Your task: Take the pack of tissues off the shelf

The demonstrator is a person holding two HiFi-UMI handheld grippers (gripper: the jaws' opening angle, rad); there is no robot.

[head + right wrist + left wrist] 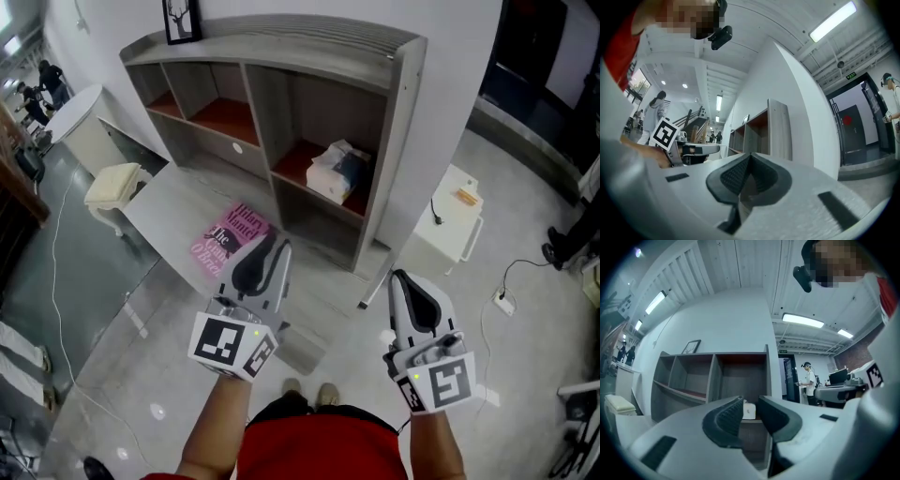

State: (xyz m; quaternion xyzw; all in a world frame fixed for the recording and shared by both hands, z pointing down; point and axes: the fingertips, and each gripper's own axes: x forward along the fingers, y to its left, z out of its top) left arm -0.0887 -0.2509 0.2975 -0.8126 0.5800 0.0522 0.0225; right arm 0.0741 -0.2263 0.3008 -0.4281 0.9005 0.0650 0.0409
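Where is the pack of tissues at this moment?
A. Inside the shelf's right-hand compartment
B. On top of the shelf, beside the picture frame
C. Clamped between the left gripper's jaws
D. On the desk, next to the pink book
A: the head view shows the pack of tissues lying on the red floor of the right-hand compartment of the shelf.

Grey shelf (281, 84) against white wall (450, 94). Framed picture (182, 21) on its top. Cream stool (112, 187) left of it, white cabinet (450, 230) right. Pale grey floor (141, 394). Ceiling strip lights (802, 320) above.
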